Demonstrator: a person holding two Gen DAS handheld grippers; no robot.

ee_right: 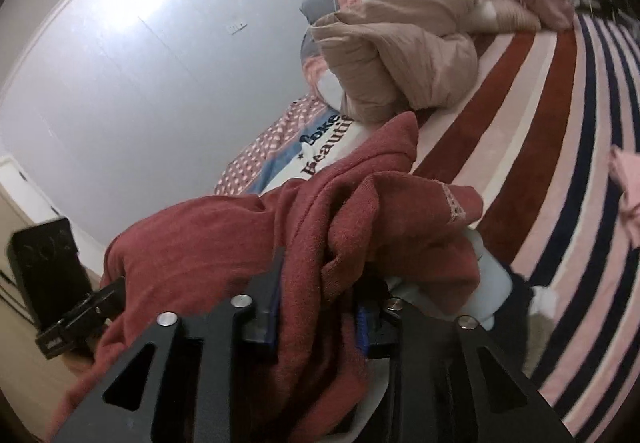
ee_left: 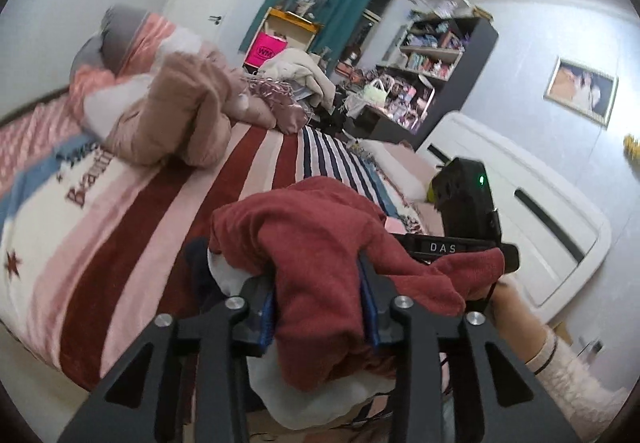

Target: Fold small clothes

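Note:
A dark red terry garment [ee_left: 316, 239] hangs bunched between both grippers above the striped bed. My left gripper [ee_left: 320, 299] is shut on a fold of it, cloth filling the gap between the blue pads. My right gripper [ee_right: 316, 307] is shut on another fold of the same red garment [ee_right: 248, 239], which drapes over both fingers. The right gripper's body shows in the left wrist view [ee_left: 464, 211] at the right, close by. White and dark cloth [ee_left: 316, 395] lies under the red garment.
The bed's striped blanket [ee_left: 132, 243] stretches left and ahead. A tan quilted bundle [ee_left: 180, 115] and pink pillows lie at its far end. A white footboard [ee_left: 520, 211] stands right. A pink cloth [ee_right: 628, 179] lies on the blanket at right.

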